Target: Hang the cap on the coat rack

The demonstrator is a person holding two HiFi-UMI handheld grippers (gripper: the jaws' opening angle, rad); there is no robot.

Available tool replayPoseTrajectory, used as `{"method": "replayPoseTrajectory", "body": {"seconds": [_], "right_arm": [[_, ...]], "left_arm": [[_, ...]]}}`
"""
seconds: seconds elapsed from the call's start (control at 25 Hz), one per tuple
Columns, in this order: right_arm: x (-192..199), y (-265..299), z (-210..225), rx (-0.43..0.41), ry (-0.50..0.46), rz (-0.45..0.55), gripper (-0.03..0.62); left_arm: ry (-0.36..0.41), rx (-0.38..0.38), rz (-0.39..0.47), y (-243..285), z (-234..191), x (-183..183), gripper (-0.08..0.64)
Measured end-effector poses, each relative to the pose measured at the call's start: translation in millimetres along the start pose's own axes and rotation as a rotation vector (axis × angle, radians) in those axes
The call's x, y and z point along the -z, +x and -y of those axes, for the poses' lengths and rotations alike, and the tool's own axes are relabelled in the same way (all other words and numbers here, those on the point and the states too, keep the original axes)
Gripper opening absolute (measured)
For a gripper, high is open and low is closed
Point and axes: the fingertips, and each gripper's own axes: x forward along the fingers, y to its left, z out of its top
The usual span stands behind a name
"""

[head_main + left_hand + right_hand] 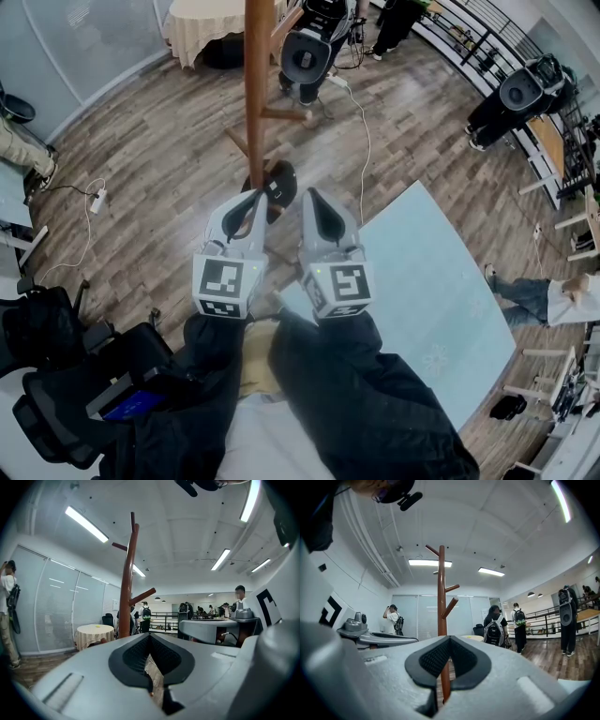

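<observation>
tools: left tool (259, 195) and right tool (308, 193) both closed, empty, side by side | target: tall reddish-brown wooden coat rack (256, 84) just ahead | cap: seen in no view; dark round shape (279, 183) at the pole's foot unclear | risk: pushing forward empty-jawed could likely knock and rock the rack

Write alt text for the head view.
Seen from above, the left hand-held gripper and right hand-held gripper sit side by side, jaws shut and empty, pointing at a brown wooden coat rack on a wood floor. A pale blue mat lies to the right.
</observation>
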Motion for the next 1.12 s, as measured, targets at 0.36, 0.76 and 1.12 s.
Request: {"method": "replayPoseTrajectory", "body": {"seconds": [0.36,0.76,1.12], "right_arm": [[0.4,-2.5,1.0,0.005,-0.003,-0.004,-0.005],[6.3,-3.0,0.9,0.006,0.007,-0.023,-0.005],[8.2,-4.5,-8.7,0.009,0.009,-0.032,-0.005]], "left_arm": [[-0.002,0.008,-0.004,0.6,3.0,1.2,0.002],[-0.005,0.016,-0.011,1.0,3.4,3.9,0.002],[-0.003,0.026,-0.011,-6.3,-0.8,4.5,0.002]]}}
